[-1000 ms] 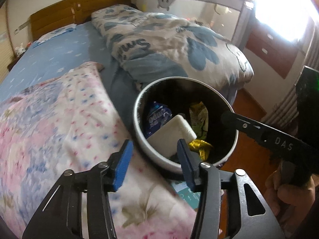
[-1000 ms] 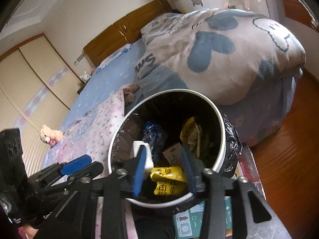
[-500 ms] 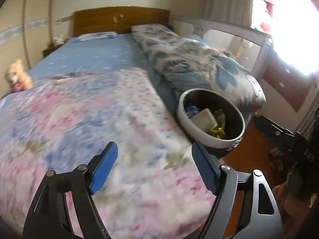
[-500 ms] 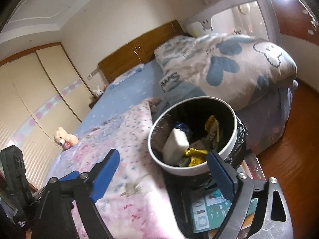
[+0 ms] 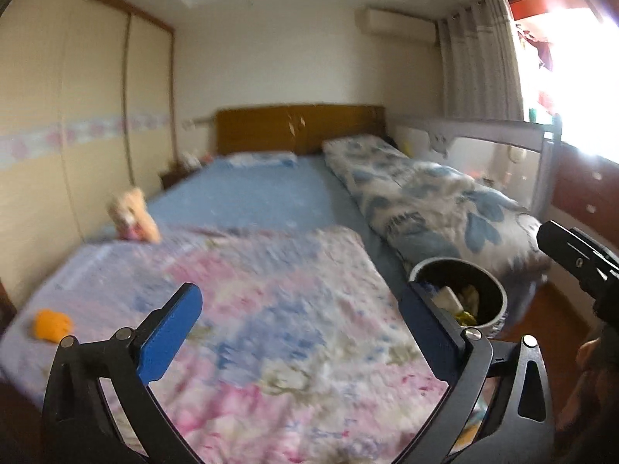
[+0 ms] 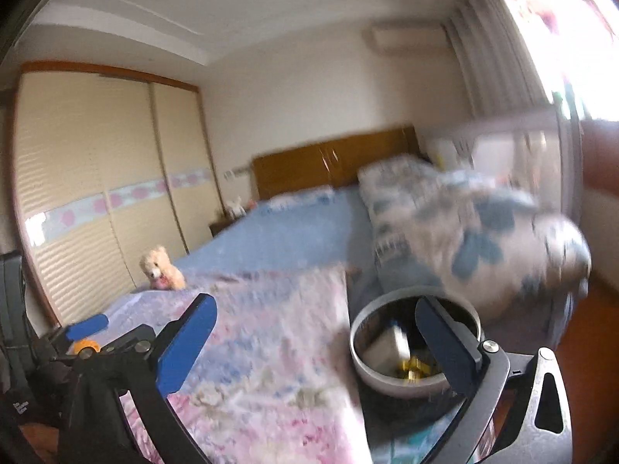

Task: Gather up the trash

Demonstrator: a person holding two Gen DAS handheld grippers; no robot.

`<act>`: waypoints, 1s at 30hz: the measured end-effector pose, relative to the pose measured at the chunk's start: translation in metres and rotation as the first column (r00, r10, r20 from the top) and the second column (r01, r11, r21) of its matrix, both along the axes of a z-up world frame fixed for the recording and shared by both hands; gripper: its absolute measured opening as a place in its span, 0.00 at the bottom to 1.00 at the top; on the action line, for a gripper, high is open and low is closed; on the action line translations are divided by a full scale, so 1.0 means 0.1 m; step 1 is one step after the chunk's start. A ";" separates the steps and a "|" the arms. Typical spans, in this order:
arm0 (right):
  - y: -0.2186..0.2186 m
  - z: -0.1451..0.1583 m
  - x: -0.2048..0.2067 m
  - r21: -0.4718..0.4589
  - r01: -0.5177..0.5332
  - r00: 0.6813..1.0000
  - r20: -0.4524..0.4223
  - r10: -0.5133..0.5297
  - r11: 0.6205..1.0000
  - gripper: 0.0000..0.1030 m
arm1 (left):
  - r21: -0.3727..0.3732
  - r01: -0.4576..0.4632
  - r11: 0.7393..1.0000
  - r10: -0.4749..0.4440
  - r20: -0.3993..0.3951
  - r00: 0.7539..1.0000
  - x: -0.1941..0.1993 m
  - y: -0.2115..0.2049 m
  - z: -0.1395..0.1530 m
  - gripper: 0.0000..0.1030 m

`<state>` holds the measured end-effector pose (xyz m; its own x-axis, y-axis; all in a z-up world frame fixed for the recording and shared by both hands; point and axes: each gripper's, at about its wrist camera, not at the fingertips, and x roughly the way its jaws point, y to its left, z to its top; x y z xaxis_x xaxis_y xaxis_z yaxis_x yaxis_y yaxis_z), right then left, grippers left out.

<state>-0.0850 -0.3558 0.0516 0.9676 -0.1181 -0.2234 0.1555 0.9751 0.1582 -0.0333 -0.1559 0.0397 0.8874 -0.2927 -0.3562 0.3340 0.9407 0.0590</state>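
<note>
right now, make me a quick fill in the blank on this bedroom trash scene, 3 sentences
1. The trash bin stands at the foot of the bed and holds a white block and ____ wrappers.
2. The crumpled item on the floral blanket is ____ in colour.
3. The left gripper and right gripper both have their jaws ____ and hold nothing.

Missing words: yellow; orange; open

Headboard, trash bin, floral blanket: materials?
Headboard: looks like varnished wood, warm brown with a panel seam. Trash bin: pale smooth rim, dark inside, probably a liner; plastic or metal, unclear. Floral blanket: soft matte printed fabric, draped over the bed edge; blur hides the weave.
</note>
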 end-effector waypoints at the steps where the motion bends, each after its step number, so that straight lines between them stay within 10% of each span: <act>1: 0.03 0.00 -0.01 -0.017 0.006 1.000 -0.003 -0.006 1.000 1.00 | 0.015 -0.023 1.000 0.022 0.030 0.999 -0.05 0.01 -0.01 1.00; 30: 0.08 -0.42 0.10 -0.022 0.006 0.998 -0.062 -0.008 1.000 1.00 | 0.131 -0.105 0.986 0.094 0.093 0.991 -0.12 -0.03 -0.31 1.00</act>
<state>-0.0752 -0.3475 0.0093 0.9509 -0.1303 -0.2806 0.1712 0.9771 0.1263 -0.0457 -0.1586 0.0091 0.9387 -0.1559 -0.3076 0.2273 0.9505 0.2119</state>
